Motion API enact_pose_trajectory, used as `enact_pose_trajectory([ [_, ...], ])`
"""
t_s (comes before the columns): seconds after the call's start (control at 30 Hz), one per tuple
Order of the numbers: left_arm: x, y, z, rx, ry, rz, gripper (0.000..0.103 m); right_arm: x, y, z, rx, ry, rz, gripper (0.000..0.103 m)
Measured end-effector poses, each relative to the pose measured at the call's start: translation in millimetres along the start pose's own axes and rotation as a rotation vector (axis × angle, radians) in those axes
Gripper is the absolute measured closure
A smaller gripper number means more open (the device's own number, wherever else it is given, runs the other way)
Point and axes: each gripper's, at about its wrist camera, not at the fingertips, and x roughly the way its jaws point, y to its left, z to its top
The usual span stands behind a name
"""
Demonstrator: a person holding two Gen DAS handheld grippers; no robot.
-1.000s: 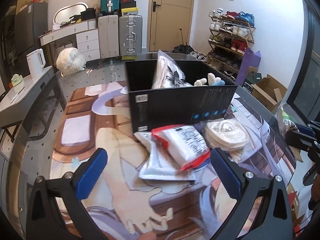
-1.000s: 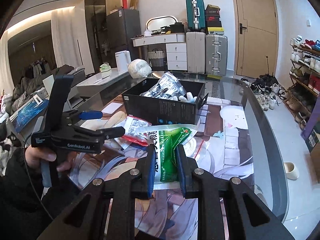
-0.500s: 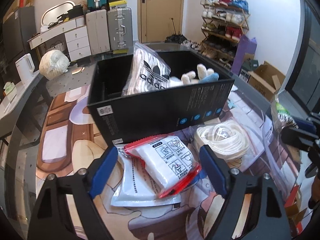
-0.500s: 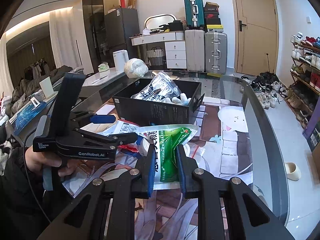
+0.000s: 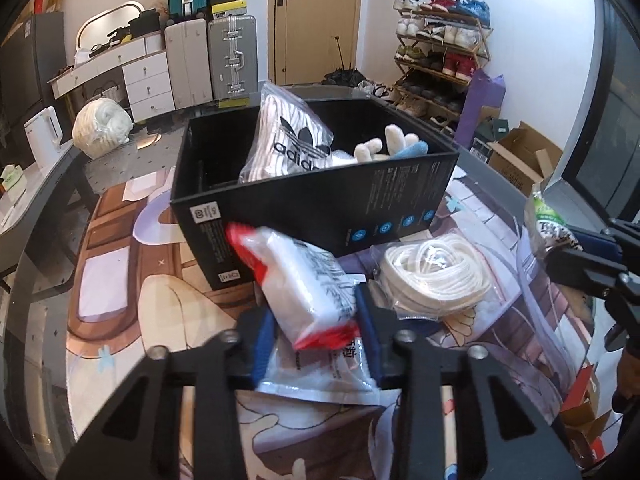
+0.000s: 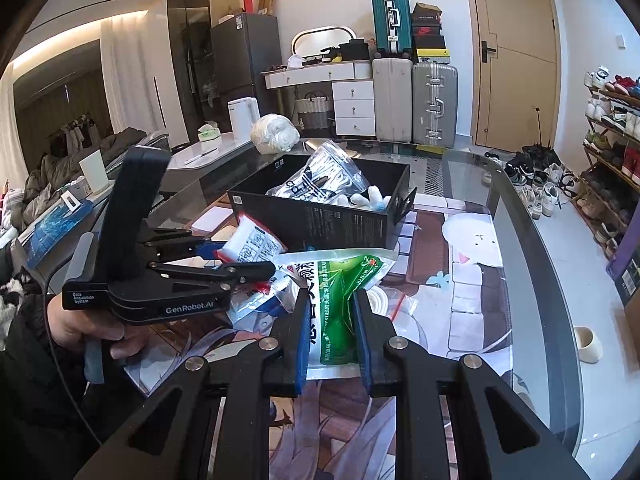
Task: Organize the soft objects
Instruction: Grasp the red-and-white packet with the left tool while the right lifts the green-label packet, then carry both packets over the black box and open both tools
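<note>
— Red-edged white packet (image 5: 304, 280): where is it relative to the black box (image 5: 320, 200)?

— Just in front of the box's near wall, tilted, with its upper red end overlapping that wall in the left wrist view. The left gripper (image 5: 316, 332) has its blue pads pressed against the packet's sides, clamped on it.

— What lies under it?

— A flat white pouch (image 5: 320, 372) on the printed mat (image 5: 120, 280), nearer the camera than the box. Beside it, near the box's front right corner, a bag of coiled white cord (image 5: 434, 274).

— And the other tongs?

— The right gripper (image 6: 332, 334) is clamped on a green and white packet (image 6: 340, 300); the pads squeeze its middle and the upper end fans out toward the box. That packet is in front of the box's near wall; I cannot tell whether it rests on the mat or is lifted.

— Anything inside the box?

— An Adidas bag (image 5: 288, 140) standing upright against the left part, and a white and blue plush piece (image 5: 392, 144) at the right part.

— Behind the box?

— A white bundle (image 5: 102, 124) sits on the glass table (image 6: 520, 208), well beyond the box's far left corner.
</note>
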Motion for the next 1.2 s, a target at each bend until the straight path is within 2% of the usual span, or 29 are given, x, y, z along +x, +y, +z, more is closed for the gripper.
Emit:
enact_pose_trajectory([
  [0.23,-11.2,5.5,-4.9,-0.018,-0.022,-0.034,0.082,0.1,3.8,2.3,-0.007,-0.007,-0.004,0.084],
  [0.47,-37.2,6.3,-8.3,-0.019,-0.078,-0.076,0.082,-0.8,5.5,4.1,-0.01,-0.018,-0.007,0.084],
  [0.7,-57.9,13.0,-0.9,-0.028,-0.122,-0.066,0.082,-2.4,8.4,11.9,-0.005,-0.036,-0.007,0.084],
  [0.93,-75.8,27.6,19.3,-0.04,-0.167,-0.061,0.082,0.6,4.5,34.9,0.029,-0.062,0.01,0.084],
  [1.2,-70.5,43.3,48.9,-0.035,-0.182,-0.037,0.082,13.6,1.2,64.6,0.045,-0.089,0.022,0.084],
])
